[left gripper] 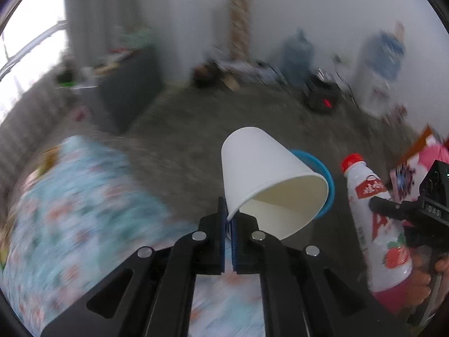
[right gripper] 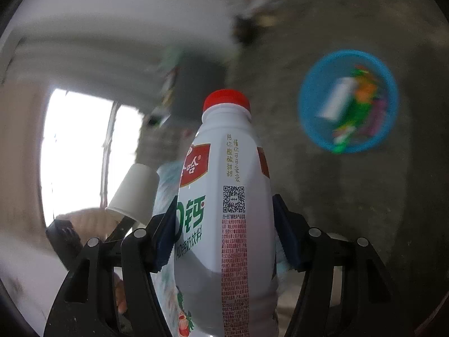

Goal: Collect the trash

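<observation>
My left gripper [left gripper: 228, 219] is shut on the rim of a white paper cup [left gripper: 266, 179], held tilted in the air with its mouth facing down right. My right gripper [right gripper: 221, 224] is shut on a white drink bottle [right gripper: 224, 196] with a red cap, held upright. In the left wrist view the bottle [left gripper: 376, 219] and the right gripper [left gripper: 398, 210] are at the right. In the right wrist view the cup [right gripper: 134, 193] is at the lower left. A blue basket [right gripper: 308, 106] with coloured wrappers inside sits on the floor, partly hidden behind the cup in the left wrist view [left gripper: 328, 179].
A table with a blue flowered cloth [left gripper: 84, 210] lies below left. The grey carpet floor [left gripper: 182, 140] stretches ahead. A dark cabinet [left gripper: 129, 84], water jugs [left gripper: 297, 53] and clutter stand along the far wall. A window [right gripper: 75, 151] is at the left.
</observation>
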Demonstrator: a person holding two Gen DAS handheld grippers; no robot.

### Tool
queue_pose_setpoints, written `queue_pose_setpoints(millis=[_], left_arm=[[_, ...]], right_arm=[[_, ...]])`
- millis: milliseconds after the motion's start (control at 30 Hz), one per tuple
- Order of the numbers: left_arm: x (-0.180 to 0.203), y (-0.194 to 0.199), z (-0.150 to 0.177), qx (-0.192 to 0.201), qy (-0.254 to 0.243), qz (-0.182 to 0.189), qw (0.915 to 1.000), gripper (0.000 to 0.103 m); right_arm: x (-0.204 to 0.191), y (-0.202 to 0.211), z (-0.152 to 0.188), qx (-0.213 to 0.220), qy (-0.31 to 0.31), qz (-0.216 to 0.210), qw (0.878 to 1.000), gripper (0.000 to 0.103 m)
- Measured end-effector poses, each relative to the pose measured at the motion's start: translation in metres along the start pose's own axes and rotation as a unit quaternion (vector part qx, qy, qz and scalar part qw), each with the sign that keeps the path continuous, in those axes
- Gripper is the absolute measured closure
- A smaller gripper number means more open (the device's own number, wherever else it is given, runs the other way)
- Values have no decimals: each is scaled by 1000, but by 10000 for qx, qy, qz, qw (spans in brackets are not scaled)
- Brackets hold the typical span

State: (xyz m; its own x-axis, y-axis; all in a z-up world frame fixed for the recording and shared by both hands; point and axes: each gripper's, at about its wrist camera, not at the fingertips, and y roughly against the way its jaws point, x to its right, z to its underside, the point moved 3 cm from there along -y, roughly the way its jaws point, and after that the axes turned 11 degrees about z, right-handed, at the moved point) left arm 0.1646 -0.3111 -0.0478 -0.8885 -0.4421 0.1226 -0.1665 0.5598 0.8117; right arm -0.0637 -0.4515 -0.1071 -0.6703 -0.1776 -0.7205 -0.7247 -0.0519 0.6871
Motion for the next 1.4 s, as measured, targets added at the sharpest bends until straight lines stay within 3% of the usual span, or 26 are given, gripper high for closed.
queue_pose_setpoints(millis=[133,267,300,333,367,400,467,567,867,1067,1167,1233,1400], left_arm=[[37,-79,-28,-571,-291,245,9976,100],[59,-135,-55,-761,-360,406,9956,99],[64,-152,-63,-834,-344,539,9945,89],[67,-160,-62,-909,-315,618,9934,58],[68,-173,-64,-1037,-272,654,9921,42],[68,-183,-64,-1089,-221,533,9924,33],[66,-190,-60,-1055,-110,466,9933,33],[63,-185,-54,-1103,141,647,9917,33],[48,-117,-54,-604,256,651,9957,30],[33,-11,-34,142,321,738,9967,20],[21,44,-12,461,408,666,9959,11],[12,78,3,688,428,506,9954,5],[-17,165,59,1397,887,-212,9860,5]], right_arm=[[44,-23,-29,170,-662,347,9971,43],[64,-45,-61,291,-1042,510,9928,41],[67,-53,-72,390,-1156,575,9909,41],[72,-59,-82,491,-1234,648,9890,34],[76,-67,-92,592,-1261,709,9877,22],[81,-79,-104,697,-1263,823,9861,20],[97,-103,-114,694,-1353,1141,9818,20],[120,-125,-106,455,-1551,1468,9759,21],[117,-87,-74,874,-1459,1210,9780,21],[35,-47,-59,1351,-325,1080,9844,21],[-24,-26,-37,1531,561,979,9818,21],[-67,-13,-14,1622,1357,947,9728,19],[-149,10,63,1803,3244,903,9242,11]])
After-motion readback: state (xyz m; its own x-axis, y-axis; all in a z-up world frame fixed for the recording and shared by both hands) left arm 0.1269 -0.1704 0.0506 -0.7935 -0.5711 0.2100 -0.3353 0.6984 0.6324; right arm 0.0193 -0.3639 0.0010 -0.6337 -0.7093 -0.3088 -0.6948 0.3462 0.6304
